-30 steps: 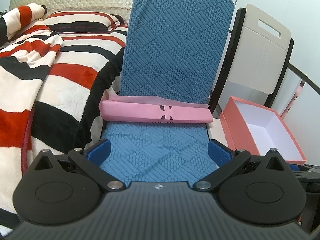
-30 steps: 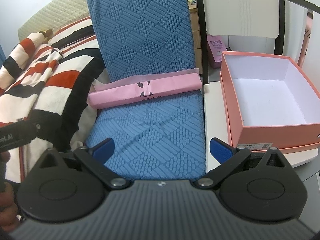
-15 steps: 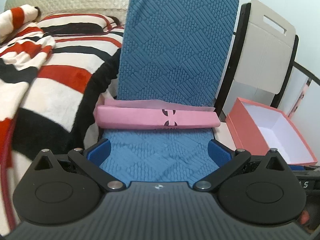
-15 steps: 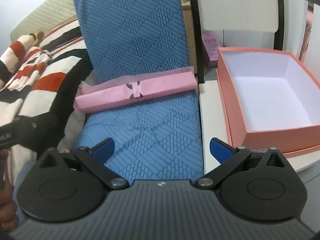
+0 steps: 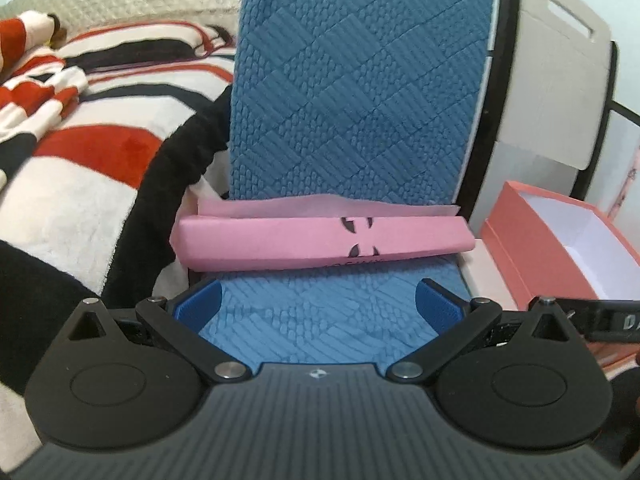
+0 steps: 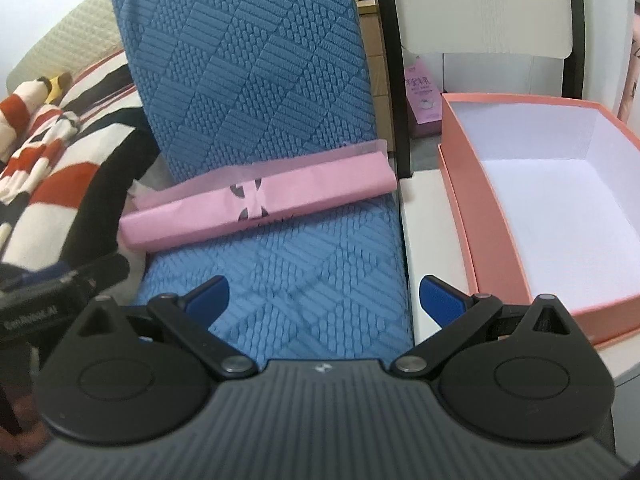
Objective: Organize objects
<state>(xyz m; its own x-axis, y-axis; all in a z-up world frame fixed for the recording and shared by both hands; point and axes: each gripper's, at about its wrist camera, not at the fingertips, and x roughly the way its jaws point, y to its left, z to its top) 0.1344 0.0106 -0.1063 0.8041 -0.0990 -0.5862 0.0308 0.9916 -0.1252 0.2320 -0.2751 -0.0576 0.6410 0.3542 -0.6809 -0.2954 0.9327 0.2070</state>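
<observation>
Pink tissue-paper roll w/ a dark printed mark (image 5: pixel 324 246) (image 6: pixel 260 202) is the task item, but biggest first: red, white & black striped fleece blanket (image 5: pixel 92 168) (image 6: pixel 52 148) covers the bed at left. Blue quilted textured cushion (image 5: pixel 356 92) (image 6: pixel 256 80) stands folded beside it, back part upright, seat part flat. Salmon-pink open cardboard box w/ white inside (image 5: pixel 560 248) (image 6: pixel 560 200) sits to the right on a white surface (image 6: pixel 424 240), nothing visible inside it. Roll lies crosswise on the seat part, right at the fold, touching the upright back. Left gripper (image 5: pixel 318 304) hovers just short of the roll, blue fingers wide apart, gripping nothing. Right gripper (image 6: pixel 324 300) likewise spread, over the cushion's right edge, near the box.
</observation>
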